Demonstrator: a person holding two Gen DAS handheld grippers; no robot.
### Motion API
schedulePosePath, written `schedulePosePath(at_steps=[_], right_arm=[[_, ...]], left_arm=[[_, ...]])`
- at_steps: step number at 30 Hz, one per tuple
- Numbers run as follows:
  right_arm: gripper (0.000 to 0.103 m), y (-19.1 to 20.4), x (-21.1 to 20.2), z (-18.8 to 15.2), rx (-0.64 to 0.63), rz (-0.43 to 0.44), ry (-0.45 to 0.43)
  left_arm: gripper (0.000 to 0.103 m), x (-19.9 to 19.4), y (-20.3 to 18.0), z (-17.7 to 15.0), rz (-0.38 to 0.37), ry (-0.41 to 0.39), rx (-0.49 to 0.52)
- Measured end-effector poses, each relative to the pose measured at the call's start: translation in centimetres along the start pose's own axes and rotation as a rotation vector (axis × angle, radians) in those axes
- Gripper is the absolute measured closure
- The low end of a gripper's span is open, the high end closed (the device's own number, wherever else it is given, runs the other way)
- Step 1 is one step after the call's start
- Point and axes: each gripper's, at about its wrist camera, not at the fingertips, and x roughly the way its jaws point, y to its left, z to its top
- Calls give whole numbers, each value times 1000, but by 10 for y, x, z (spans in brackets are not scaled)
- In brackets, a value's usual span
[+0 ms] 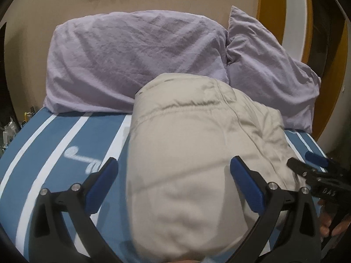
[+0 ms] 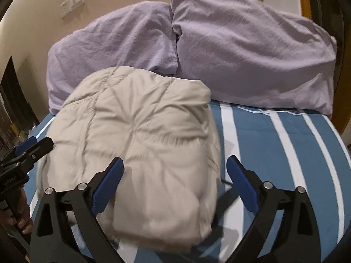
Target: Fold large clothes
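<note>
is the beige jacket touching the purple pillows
Touching: in the right wrist view the beige jacket's far edge overlaps the left purple pillow, no striped sheet between.

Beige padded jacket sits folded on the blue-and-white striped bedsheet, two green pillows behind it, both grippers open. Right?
Not quite: the two pillows are pale lilac, not green, as the right wrist view shows. The rest holds: the beige padded jacket lies folded on the blue-and-white striped bedsheet, and the left gripper and right gripper are both open.

1. Beige padded garment [image 1: 186,175]: near end motion-blurred, cut by bottom edge.
2. Hand [image 1: 329,221] on the right gripper [image 1: 311,164]: mostly cropped.
3. Clutter [image 1: 8,129] beside bed: too small to identify.
</note>
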Motion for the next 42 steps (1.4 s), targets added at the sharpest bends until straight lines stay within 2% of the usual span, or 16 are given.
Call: schedulePosePath(at_steps=[8,12,18,26,42], right_arm=[[1,17,-58,-37,-42,48,6],[1,29,-77,-59,-71,41,35],[1,38,-104,-79,-69,46,33],[1,38,-119,-83,-42,43,29],[1,35,-125,-88,-22,66,40]], left_arm=[[2,-54,7,-47,-12,28,-1],[2,-82,8,-72,-5,44,-20],[2,-118,0,-90,-22,36,-14],[2,-131,-9,-94,-53,46,-18],[2,-135,-24,-97,-57,59,14]])
